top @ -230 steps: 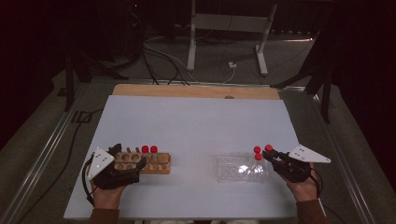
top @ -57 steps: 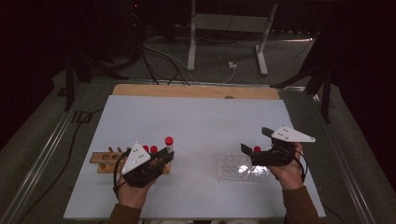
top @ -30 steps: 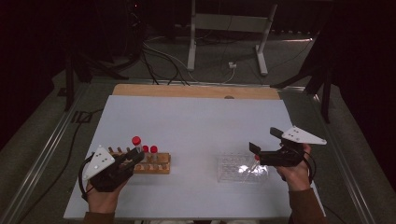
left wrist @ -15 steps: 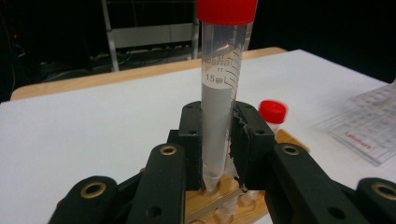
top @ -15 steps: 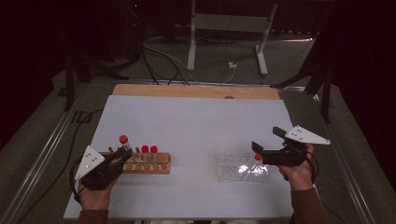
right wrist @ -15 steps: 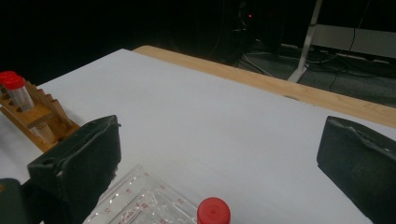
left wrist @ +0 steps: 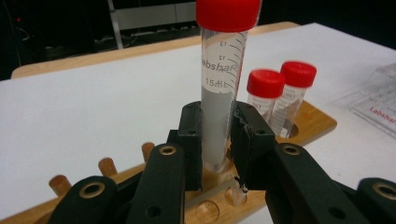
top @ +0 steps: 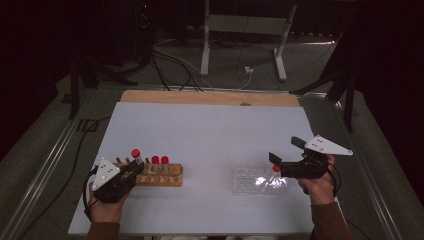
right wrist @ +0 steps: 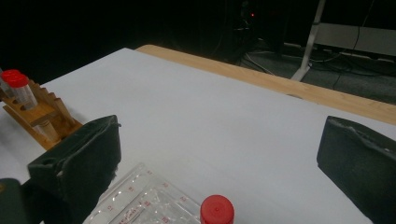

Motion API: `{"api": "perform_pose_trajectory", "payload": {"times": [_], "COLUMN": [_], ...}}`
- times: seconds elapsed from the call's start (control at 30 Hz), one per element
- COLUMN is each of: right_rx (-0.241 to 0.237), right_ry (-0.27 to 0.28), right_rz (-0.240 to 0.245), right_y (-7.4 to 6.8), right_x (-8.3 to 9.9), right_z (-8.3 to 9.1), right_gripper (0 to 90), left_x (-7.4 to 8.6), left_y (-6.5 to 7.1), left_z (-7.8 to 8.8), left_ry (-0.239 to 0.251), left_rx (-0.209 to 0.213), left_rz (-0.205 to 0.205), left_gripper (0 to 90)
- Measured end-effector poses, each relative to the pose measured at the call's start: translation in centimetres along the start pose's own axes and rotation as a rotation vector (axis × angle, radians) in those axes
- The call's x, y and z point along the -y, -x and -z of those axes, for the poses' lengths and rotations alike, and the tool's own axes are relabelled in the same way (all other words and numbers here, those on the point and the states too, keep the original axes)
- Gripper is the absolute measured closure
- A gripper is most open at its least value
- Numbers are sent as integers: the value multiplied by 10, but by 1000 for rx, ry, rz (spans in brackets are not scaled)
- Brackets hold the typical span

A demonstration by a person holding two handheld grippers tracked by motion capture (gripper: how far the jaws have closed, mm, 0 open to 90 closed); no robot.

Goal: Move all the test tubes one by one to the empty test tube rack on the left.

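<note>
Dark room with cables and a metal stand on the floor behind; in front, a white bench with a wooden strip along its far edge. On the near left part of the bench, a wooden rack with round holes and small pegs. In the rack, two short tubes with red caps, upright and just beside each other. Left gripper low over the left end of the rack, jaws clamped on a tall clear tube with a red cap and printed scale marks. Tall tube upright, its lower end right at a hole of the rack; impossible to tell how deep it sits. Same tube visible from above, left of the two short ones. Right gripper well apart from the rack, on the right side of the bench, held by a hand above a clear plastic tray. Jaws of the right gripper wide apart, nothing between the pads. Just below and between them, one more tube with a red cap, standing in the clear tray, not touched by either jaw. Red printed numbers on the tray, too small to read well.
</note>
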State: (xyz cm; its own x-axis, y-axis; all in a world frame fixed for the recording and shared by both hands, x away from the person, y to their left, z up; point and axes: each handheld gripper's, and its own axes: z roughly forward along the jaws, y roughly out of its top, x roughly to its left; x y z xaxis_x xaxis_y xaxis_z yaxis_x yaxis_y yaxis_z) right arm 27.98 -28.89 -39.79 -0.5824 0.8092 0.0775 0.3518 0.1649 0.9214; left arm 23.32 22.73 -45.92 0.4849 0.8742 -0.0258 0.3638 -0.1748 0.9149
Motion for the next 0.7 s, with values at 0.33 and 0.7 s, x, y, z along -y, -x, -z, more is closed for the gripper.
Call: {"api": "perform_pose_trajectory", "payload": {"times": [0.33, 0.7], "right_rx": [-6, -7], "right_ry": [6, 10], "right_rz": [-4, -11], "right_y": [0, 0], "right_x": [1, 2], "right_z": [0, 1], "right_gripper": [0, 0], "left_x": [3, 6], "left_y": [4, 3], "left_z": [-5, -6], "left_ry": [-44, -74], "left_rx": [-7, -11], "left_rz": [-18, -20], "left_gripper": [753, 714]}}
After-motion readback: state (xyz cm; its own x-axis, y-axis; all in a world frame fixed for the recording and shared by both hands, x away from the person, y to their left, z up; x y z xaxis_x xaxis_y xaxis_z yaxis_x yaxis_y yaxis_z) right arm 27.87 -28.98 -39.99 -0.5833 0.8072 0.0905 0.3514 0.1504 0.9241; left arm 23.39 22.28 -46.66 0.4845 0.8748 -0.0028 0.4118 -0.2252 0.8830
